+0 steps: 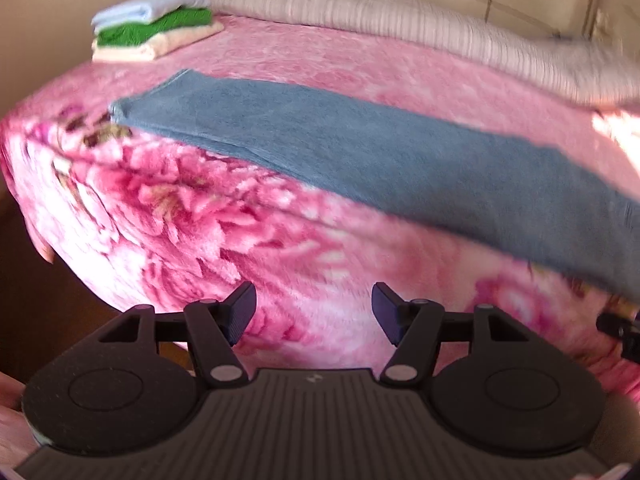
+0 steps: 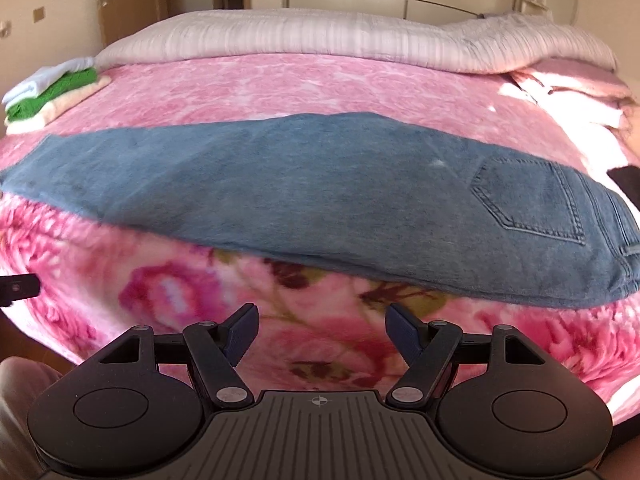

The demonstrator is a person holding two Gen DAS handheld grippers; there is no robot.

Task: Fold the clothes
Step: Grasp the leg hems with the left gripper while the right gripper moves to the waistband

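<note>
Left wrist view: left gripper [image 1: 314, 312] jaws spread wide, nothing between them, held off the near edge of the bed over the pink floral blanket [image 1: 224, 216]. Blue jeans [image 1: 360, 160] lie flat across the blanket, one long band running from upper left to the right edge, well apart from the fingertips. At the far left corner sits a stack of folded clothes [image 1: 152, 28]: pale blue on top, green in the middle, cream underneath. A white striped pillow [image 1: 360, 12] lies along the head of the bed. Picture is somewhat blurred. Right wrist view: right gripper [image 2: 322, 334] also gaping, empty, poised over the blanket's near side [image 2: 168, 292]. Jeans [image 2: 320, 196] laid out crosswise on the bed beyond the fingers, not touched; back pocket and waistband end toward the right, leg end toward the left. Folded stack [image 2: 52, 88] at far left, pillow [image 2: 320, 36] beyond.
</note>
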